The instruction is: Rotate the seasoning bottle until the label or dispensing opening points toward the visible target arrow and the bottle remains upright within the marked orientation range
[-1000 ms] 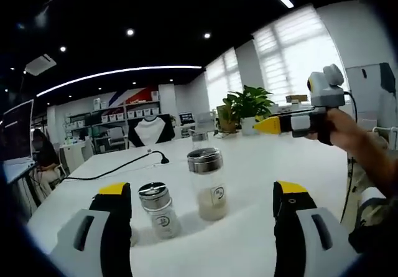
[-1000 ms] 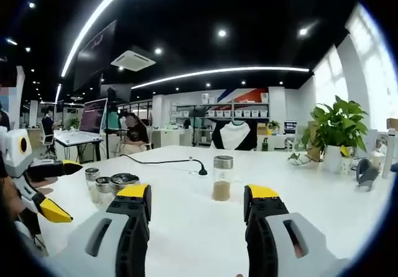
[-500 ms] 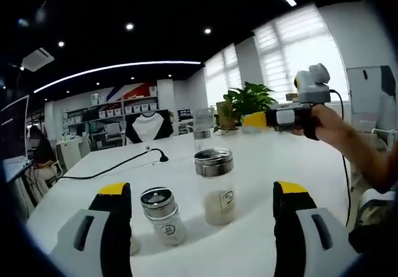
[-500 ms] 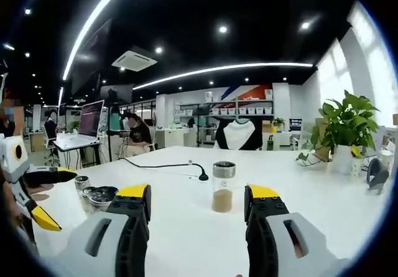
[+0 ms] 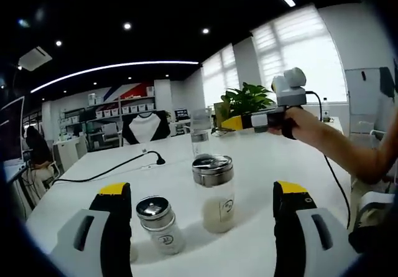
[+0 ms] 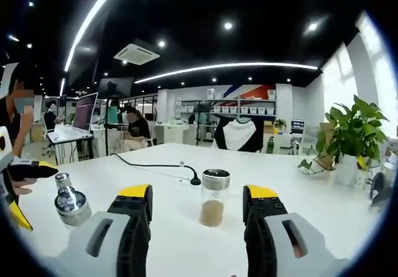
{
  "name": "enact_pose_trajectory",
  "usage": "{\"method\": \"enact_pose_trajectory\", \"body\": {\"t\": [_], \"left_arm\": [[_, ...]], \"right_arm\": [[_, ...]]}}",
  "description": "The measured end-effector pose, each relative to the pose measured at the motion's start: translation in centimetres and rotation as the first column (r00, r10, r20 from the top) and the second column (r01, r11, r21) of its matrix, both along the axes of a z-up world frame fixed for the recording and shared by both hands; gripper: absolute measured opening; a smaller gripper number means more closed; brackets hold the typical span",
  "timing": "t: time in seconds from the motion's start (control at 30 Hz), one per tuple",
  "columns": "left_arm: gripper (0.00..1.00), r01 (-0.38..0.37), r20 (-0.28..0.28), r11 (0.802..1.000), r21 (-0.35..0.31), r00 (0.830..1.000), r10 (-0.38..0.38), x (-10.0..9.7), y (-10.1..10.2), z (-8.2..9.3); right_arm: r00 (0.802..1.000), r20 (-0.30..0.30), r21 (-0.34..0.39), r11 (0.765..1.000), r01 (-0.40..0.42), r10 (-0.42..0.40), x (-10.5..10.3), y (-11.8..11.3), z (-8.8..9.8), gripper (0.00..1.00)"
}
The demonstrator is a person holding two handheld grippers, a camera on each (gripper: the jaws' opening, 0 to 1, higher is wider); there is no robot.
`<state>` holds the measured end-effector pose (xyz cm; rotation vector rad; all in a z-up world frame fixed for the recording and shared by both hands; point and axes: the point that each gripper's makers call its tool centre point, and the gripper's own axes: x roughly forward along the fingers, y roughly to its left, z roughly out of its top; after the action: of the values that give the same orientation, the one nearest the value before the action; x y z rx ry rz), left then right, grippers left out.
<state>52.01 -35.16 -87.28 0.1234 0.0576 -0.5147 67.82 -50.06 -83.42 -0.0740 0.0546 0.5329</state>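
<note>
Nothing of the turn looks begun from where I sit: the clear glass seasoning bottle with a steel shaker cap and brown powder in its bottom (image 6: 214,197) stands upright on the white table (image 6: 323,208), untouched, and I can find no target arrow or marked range on the tabletop in either view, so I cannot judge which way it ought to face. In the right gripper view that bottle sits ahead of my right gripper (image 6: 196,196), between the lines of its two yellow-tipped jaws but beyond their tips; the jaws are spread wide and grip nothing. In the left gripper view my left gripper (image 5: 203,193) is equally wide apart and empty, with a taller clear jar capped in steel and holding pale powder (image 5: 214,193) standing between and past its tips, its small round label turned towards me, and a shorter steel-capped shaker with a round label (image 5: 159,224) just inside the left jaw, apart from it. A black cable (image 5: 109,171) trails across the table beyond them. What is left, I judge, is everything: close on the bottle, twist it while keeping it vertical, and let go.
</note>
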Motion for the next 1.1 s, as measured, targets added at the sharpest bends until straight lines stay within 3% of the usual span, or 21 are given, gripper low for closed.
{"method": "enact_pose_trajectory", "body": {"t": [0.13,0.5,0.93,1.1], "left_arm": [[1.00,-0.005,0.004,1.000,-0.009,1.000,0.005,0.1,-0.1,0.2],[1.00,0.000,0.005,1.000,-0.026,1.000,0.000,-0.2,-0.5,0.6],[1.00,0.041,-0.021,0.999,-0.017,0.999,-0.041,-0.5,-1.1,0.0],[1.00,0.035,-0.041,0.999,-0.026,0.998,-0.036,-0.5,-1.0,-0.5]], "right_arm": [[1.000,0.003,-0.008,1.000,0.015,-0.015,1.7,-0.1,-0.1,0.58],[0.997,-0.068,0.009,0.999,0.033,-0.032,6.0,0.7,-1.5,0.57],[0.993,-0.102,0.047,0.997,0.065,-0.060,9.3,1.5,-3.1,0.56],[0.993,-0.106,0.041,0.997,0.063,-0.059,11.5,1.7,-3.5,0.56]]}}
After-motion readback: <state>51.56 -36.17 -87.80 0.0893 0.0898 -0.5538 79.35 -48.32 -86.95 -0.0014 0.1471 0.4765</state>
